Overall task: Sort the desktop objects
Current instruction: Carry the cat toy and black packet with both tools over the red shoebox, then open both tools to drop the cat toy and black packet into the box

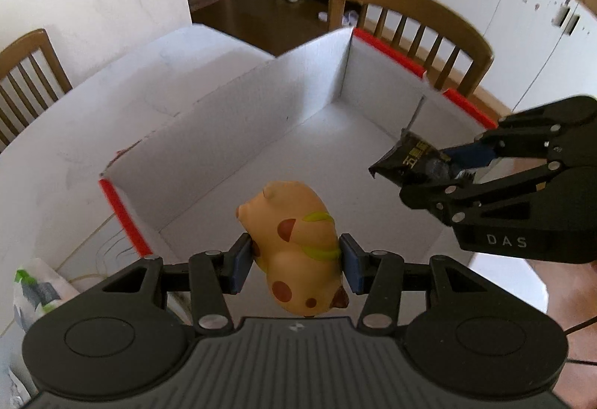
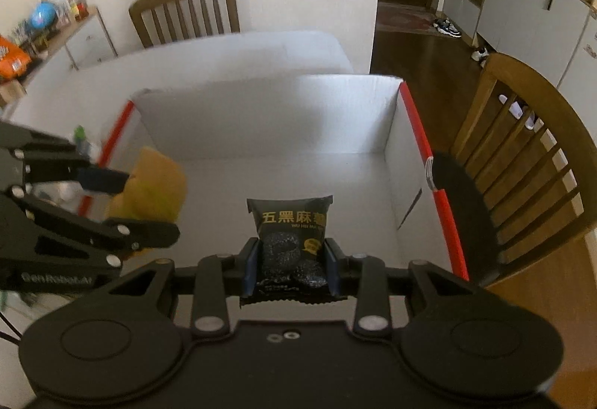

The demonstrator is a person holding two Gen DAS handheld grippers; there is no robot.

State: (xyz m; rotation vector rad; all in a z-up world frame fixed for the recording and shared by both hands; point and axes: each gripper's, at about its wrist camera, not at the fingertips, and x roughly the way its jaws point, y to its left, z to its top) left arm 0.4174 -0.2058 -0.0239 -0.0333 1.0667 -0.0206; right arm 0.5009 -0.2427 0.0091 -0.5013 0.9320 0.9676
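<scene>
Your left wrist camera looks down along its fingers into the white box, close above it, facing its 12 o'clock corner. Your right wrist camera looks likewise from 3 o'clock; both share the box interior.

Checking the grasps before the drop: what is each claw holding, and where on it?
Left claw: orange spotted toy, pinched across its middle. Right claw: black snack packet, gripped by its lower side edges.

Toy pig blurred in right wrist view, partly behind left gripper. Snack packet lettering cut by right gripper.
</scene>
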